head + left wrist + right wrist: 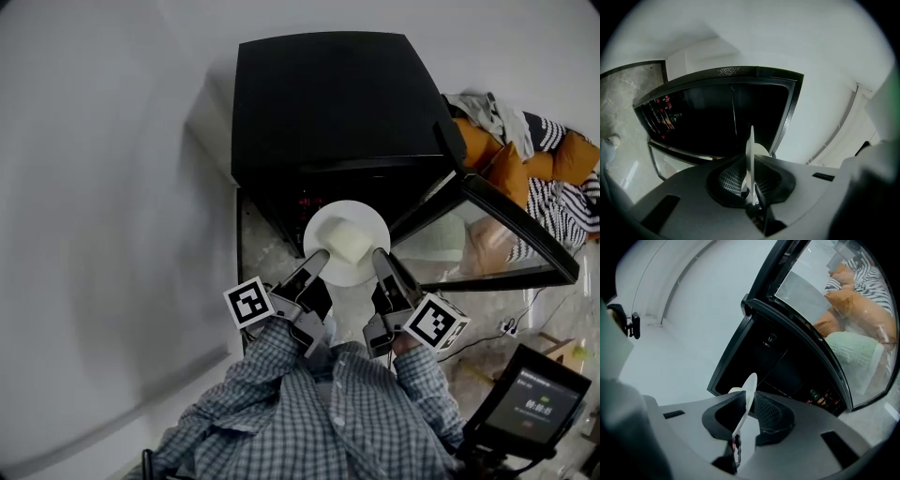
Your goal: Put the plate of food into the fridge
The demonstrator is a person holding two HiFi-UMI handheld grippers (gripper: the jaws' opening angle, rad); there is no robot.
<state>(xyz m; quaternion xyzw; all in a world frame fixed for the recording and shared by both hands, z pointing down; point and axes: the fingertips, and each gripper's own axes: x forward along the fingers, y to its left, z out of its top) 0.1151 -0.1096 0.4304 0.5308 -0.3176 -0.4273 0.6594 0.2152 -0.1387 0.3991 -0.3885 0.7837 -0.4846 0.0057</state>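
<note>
White plate of food hangs just outside the open fridge in the head view, not yet inside. Left gripper view: left gripper pinches the plate's rim. Right gripper view: right gripper clamps the opposite rim, facing the fridge.

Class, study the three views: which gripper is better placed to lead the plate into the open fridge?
Left, narrowly. The left gripper and right gripper both clamp the plate, but the open glass door of the fridge hangs close beside the right one; the left's side looks free.

shirt: checked, long-sleeved | left gripper, right gripper: grey, marker cubes
</note>
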